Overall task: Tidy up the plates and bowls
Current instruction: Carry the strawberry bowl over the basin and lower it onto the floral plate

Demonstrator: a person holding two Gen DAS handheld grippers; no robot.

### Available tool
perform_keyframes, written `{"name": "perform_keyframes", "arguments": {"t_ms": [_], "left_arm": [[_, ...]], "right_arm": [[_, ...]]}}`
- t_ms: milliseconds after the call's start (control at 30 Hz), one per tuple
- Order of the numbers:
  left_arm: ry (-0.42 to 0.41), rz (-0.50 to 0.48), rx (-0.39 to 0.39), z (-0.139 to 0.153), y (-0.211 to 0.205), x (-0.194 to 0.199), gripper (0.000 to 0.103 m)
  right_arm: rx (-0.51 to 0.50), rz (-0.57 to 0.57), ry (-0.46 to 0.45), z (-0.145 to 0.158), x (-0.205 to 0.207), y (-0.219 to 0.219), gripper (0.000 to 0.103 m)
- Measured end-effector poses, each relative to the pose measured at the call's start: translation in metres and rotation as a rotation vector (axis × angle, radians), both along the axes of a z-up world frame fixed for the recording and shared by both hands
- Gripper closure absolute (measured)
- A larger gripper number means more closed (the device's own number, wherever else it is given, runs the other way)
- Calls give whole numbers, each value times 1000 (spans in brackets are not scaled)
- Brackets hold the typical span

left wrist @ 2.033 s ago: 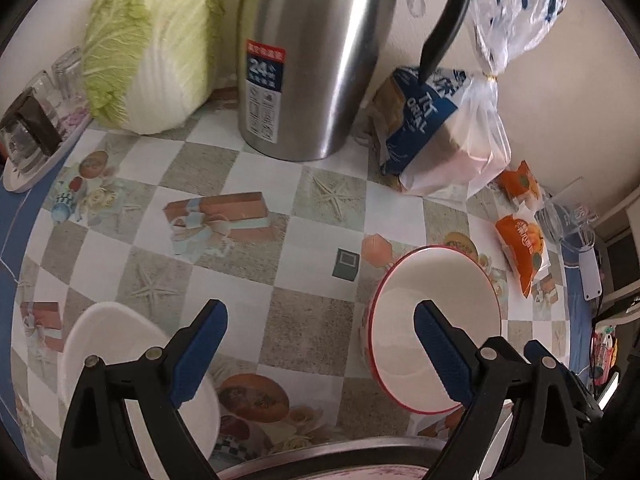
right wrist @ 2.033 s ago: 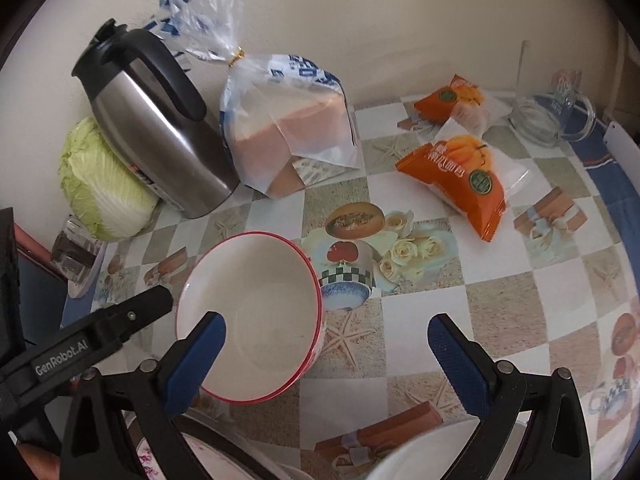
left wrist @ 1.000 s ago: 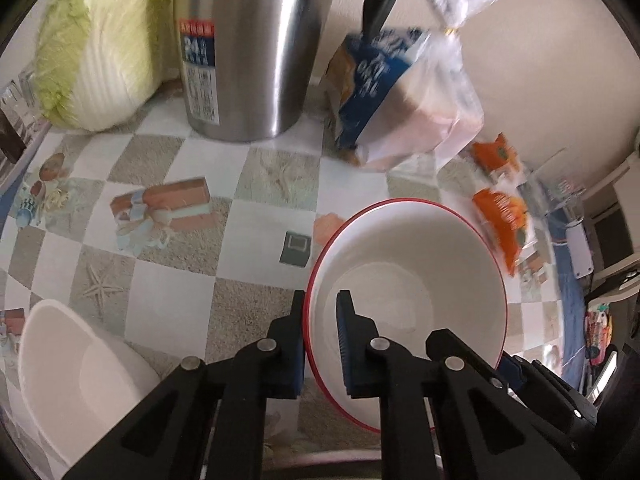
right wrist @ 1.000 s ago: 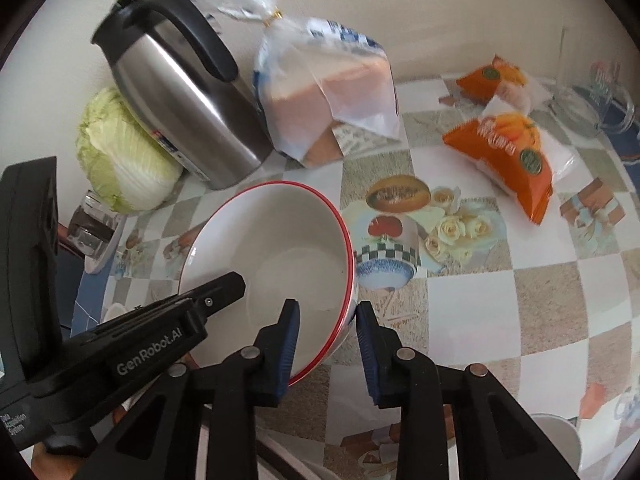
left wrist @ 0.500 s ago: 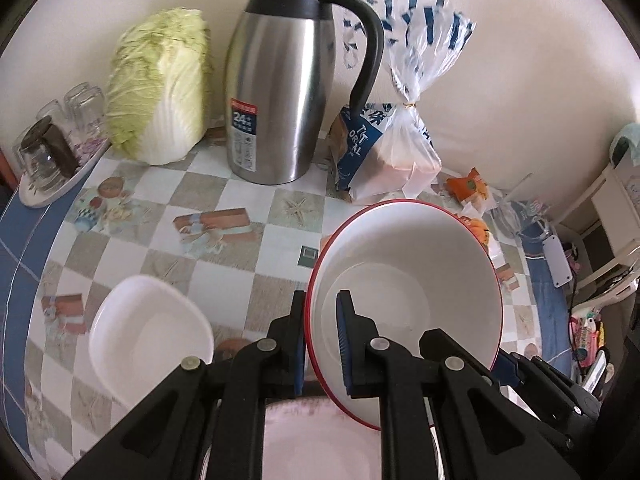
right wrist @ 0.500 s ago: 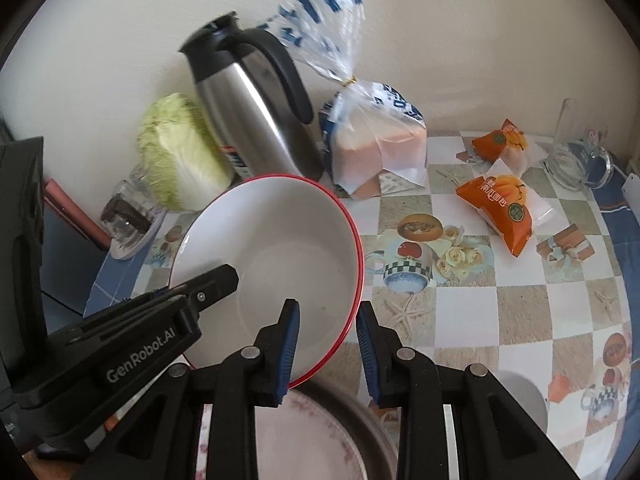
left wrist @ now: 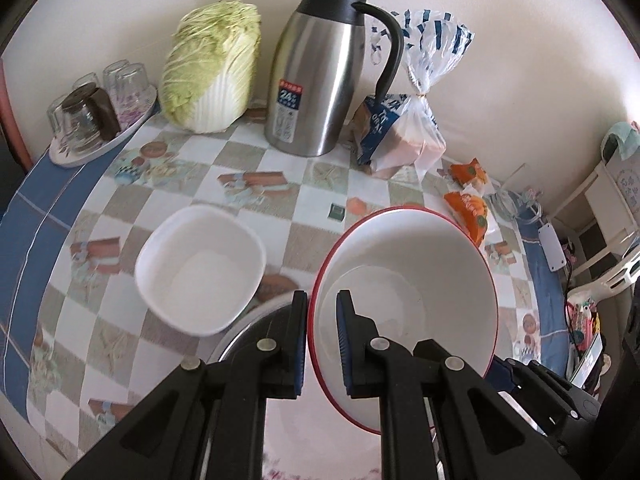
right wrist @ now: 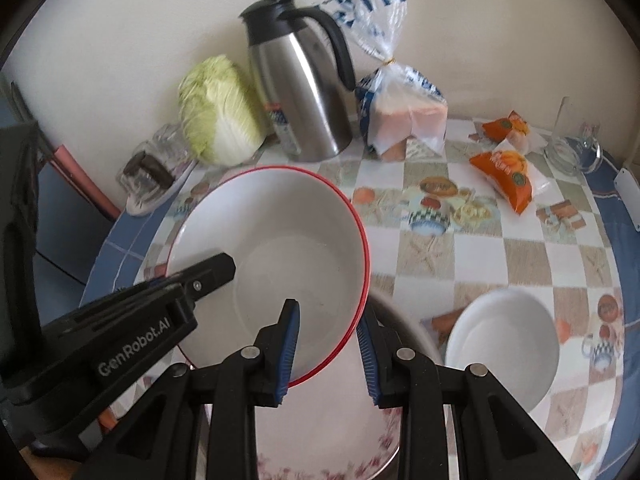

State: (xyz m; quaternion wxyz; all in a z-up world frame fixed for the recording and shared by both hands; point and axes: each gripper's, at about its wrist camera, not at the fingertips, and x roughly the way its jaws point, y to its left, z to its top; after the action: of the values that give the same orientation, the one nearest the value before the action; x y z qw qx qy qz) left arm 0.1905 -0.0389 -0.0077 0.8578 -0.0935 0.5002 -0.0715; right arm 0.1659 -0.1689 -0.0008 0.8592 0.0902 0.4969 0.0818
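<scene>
Both hand-held grippers are clamped on the red-rimmed bowl [left wrist: 416, 264]: the left hand-held gripper [left wrist: 322, 336] on its left rim, the right hand-held gripper [right wrist: 328, 348] on its right rim. It is held tilted above a floral plate [right wrist: 332, 432], largely hidden. A square white bowl [left wrist: 200, 268] sits beside it on the counter [right wrist: 480, 248]; open checked surface is seen beyond.

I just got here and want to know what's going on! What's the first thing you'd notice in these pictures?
A big white bowl with a red rim is held up over the table, the left gripper and the right gripper each pinching its edge. Below it sits a flowered plate. At the back by the wall stand a shiny steel thermos jug, a napa cabbage and bagged bread.
</scene>
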Motion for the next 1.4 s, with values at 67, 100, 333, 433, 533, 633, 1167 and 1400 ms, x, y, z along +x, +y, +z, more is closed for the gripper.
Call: {"name": "perform_keyframes", "arguments": {"t_ms": [67,100,333,433,533,633,1167,1400], "left_arm": [[4,1,-1,-3,4,-8,88],[4,2,-2,-4,6,-12,88],[-3,8,-1,-9,14,-32,88],[-11,6,-12,-10,17,-37,88],[-23,-1,-15,-11,18,-40,88],[-28,-7,-15,-15,19,-41,88],[40,-18,-68,-36,26,-38,88],[83,-32,-75,-47,21,-36,88]], "right_arm": [[-7,8,9,-5,-9,4,72],[-10,11,13,-7,-13,6,72],[-21,33,43,-22,-34,17,72],[-15,34,61,-28,-38,19,72],[-18,38,72,-31,-39,20,72],[-21,41,76,-33,-39,21,72],[-27,54,130,-47,-35,22,72],[-19,31,153,-49,-33,14,72]]}}
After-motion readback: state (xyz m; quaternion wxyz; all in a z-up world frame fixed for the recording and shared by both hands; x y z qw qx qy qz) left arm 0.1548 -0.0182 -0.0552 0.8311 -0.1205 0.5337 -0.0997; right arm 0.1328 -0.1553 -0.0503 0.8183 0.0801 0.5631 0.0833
